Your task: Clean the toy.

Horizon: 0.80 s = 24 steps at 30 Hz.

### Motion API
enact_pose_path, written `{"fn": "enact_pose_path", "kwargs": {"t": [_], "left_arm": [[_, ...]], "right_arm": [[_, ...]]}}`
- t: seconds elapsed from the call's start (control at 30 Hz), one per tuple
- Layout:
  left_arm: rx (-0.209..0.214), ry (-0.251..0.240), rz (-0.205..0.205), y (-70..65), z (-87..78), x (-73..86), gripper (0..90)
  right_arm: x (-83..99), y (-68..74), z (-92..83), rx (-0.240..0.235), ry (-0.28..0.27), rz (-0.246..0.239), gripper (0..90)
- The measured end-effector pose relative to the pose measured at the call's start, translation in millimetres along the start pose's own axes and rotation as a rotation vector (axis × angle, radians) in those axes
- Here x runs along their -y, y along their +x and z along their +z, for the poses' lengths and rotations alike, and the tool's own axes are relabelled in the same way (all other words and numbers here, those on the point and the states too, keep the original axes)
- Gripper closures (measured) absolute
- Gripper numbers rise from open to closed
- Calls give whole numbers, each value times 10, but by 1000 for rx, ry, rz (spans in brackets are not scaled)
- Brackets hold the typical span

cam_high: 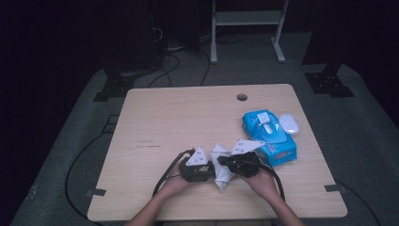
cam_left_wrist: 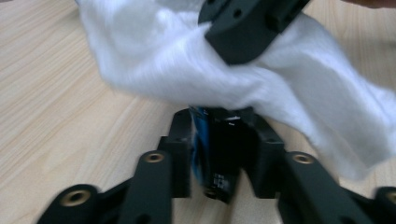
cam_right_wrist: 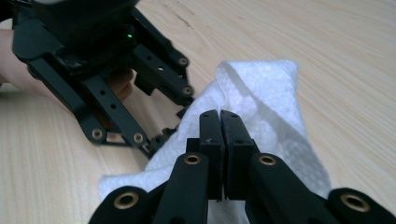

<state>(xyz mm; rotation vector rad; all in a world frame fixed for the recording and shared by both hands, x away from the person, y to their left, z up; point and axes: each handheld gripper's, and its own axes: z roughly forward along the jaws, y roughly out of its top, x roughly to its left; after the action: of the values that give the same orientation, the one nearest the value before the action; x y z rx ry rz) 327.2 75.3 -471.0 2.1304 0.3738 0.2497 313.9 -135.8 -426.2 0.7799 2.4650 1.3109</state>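
White wipe (cam_high: 221,165) lies between both grippers, long axis 12 to 6 o'clock; left gripper (cam_left_wrist: 215,140) clamps a dark blue-edged item, unclear what. Right gripper (cam_right_wrist: 219,122) at wipe's 3 o'clock, jaws pressed together over it; grip unclear.

One wooden table (cam_high: 188,113); one white wipe (cam_high: 221,170) lying on it; one blue wipes pack (cam_high: 269,137); one white oval lid-like item (cam_high: 289,123) just beside the pack; two hand-held grippers, left gripper (cam_high: 203,172) and right gripper (cam_high: 227,161); two hands; one round hole (cam_high: 242,97) in the tabletop
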Motion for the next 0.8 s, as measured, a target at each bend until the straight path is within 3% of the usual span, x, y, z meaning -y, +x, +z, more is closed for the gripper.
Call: {"fn": "enact_pose_path", "kwargs": {"t": [0.13, 0.27, 0.4, 0.47, 0.57, 0.63, 0.77, 0.8], "left_arm": [[-8, 7, -2, -9, 6, -15, 678], [7, 1, -13, 7, 7, -1, 675], [11, 7, -11, 16, 6, 2, 642], [11, -1, -21, 23, -1, 0, 636], [7, -14, -21, 12, 1, -14, 639], [3, -17, -15, -5, 6, -32, 648], [5, -14, -16, 3, -2, -26, 670], [3, -15, -14, 1, -2, -26, 670]], "right_arm": [[49, -64, -95, 58, 10, -11, 876], [117, -114, -133, 50, -5, 12, 849], [84, -80, -133, 66, -10, -31, 689], [60, -55, -153, 82, -38, -46, 621], [46, -39, -125, 96, -62, -58, 556], [49, -25, -60, 106, -41, -62, 558], [58, 1, -3, 102, -36, -48, 761], [58, 1, -3, 102, -36, -48, 761]]}}
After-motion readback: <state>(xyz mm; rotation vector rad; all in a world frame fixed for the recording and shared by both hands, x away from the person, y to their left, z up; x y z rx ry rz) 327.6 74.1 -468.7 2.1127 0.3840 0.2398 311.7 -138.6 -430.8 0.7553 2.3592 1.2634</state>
